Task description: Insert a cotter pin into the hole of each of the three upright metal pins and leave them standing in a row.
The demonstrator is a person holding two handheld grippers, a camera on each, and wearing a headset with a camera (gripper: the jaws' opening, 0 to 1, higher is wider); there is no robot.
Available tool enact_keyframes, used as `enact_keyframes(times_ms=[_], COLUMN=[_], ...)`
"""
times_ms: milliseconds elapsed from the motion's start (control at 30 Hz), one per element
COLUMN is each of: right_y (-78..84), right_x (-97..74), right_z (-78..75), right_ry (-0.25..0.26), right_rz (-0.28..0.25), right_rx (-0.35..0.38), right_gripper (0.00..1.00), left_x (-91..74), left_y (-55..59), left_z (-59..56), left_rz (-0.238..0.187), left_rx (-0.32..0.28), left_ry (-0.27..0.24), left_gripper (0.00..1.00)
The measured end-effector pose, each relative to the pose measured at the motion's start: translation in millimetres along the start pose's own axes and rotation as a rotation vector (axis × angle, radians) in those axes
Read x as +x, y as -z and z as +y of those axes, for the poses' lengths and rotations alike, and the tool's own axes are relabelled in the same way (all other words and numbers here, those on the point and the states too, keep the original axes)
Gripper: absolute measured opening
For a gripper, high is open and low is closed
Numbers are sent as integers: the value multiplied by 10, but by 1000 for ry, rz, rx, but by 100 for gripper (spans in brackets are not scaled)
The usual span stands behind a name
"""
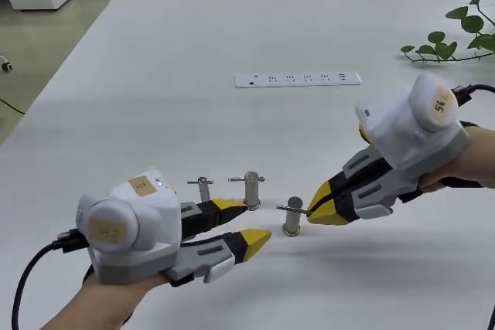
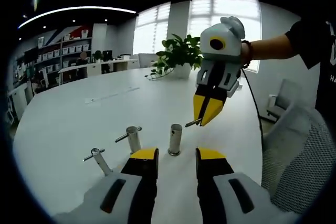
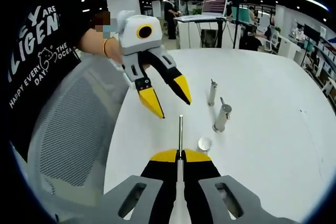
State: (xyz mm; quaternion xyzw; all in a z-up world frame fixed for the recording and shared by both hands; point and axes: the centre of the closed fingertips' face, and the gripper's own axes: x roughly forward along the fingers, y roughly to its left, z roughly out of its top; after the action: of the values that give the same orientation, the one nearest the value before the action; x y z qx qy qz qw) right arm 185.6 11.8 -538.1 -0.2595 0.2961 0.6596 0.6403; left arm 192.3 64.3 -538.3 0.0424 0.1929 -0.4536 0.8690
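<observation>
Head view: left claw spread and empty, right claw clamped on a cotter pin at the third metal pin.

On the white table, the left gripper sits lowest and leftmost, jaws apart, its yellow tips near the row. Beyond them the left metal pin and the middle metal pin stand upright, each with a fitted cotter pin crosswise through its top. The right metal pin stands upright, a little nearer the person. The held cotter pin lies level by its top; the right gripper view shows it beside that pin, not through it. The right gripper has its jaws together on it. Farther back lie a power strip and, far right, a plant.
</observation>
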Motion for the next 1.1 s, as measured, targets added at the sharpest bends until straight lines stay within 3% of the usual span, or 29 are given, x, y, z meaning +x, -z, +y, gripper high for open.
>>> enact_keyframes(times_ms=[400, 600, 800, 1100], right_y=[240, 332, 406, 495], right_x=[-62, -86, -96, -89], right_z=[-91, -164, -194, -264], right_ry=[29, 39, 44, 47], right_rz=[70, 90, 109, 128], right_rx=[-4, -4, 2, 1], right_gripper=[0, 0, 0, 0], left_x=[223, 341, 475, 652], left_y=[-6, 8, 82, 75], left_z=[13, 6, 29, 66], left_rz=[0, 7, 42, 51], left_rx=[-1, -4, -16, -21], left_ry=[-68, -80, -91, -97], left_gripper=[27, 26, 23, 22])
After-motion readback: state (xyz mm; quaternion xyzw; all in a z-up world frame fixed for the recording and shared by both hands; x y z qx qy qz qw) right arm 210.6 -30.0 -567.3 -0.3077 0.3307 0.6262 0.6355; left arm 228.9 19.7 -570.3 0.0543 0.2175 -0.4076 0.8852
